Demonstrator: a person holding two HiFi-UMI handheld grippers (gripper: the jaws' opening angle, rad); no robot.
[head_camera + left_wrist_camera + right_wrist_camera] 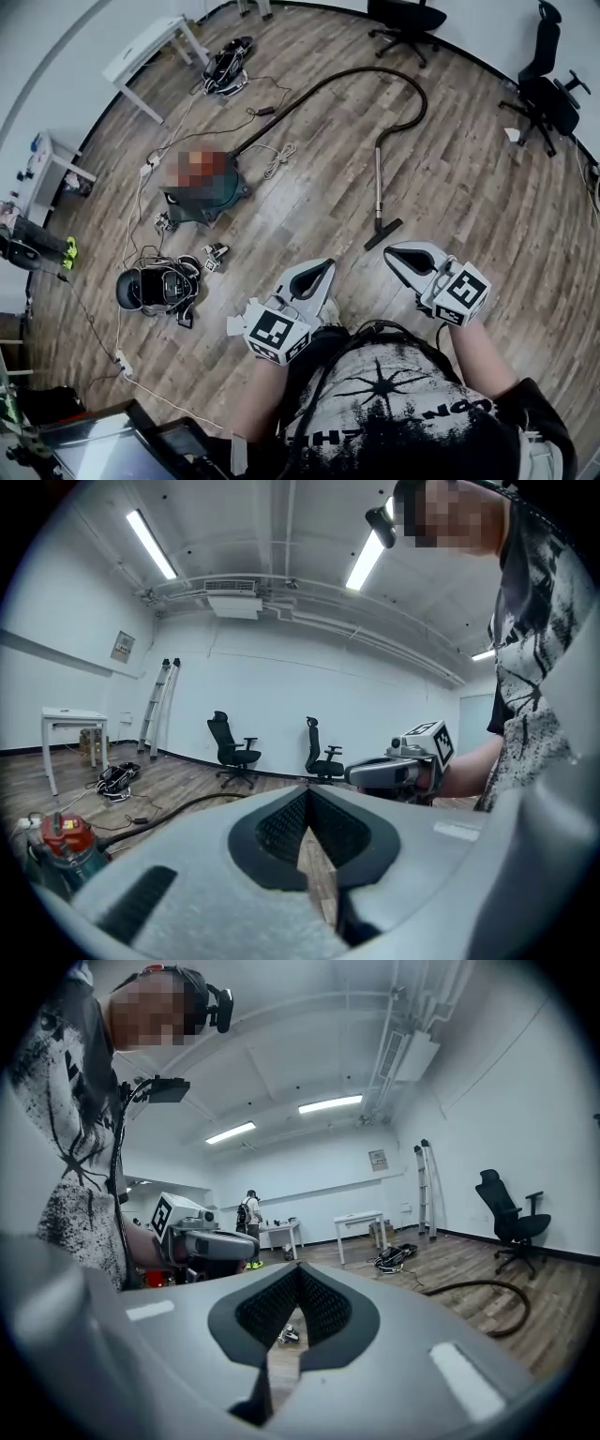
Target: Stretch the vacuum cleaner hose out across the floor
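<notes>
The teal vacuum cleaner stands on the wood floor at left. Its black hose runs up and right, loops round and comes back down to a metal wand ending in a floor nozzle. My left gripper and right gripper are both held above the floor near my body, short of the nozzle, shut and empty. In the left gripper view the shut jaws point past the right gripper, with the hose low at left. The right gripper view shows its shut jaws and a hose loop.
Two office chairs stand along the far wall. A white table, a bundle of gear and loose cables lie at left. A black headset-like object sits near my left. A ladder leans on the wall.
</notes>
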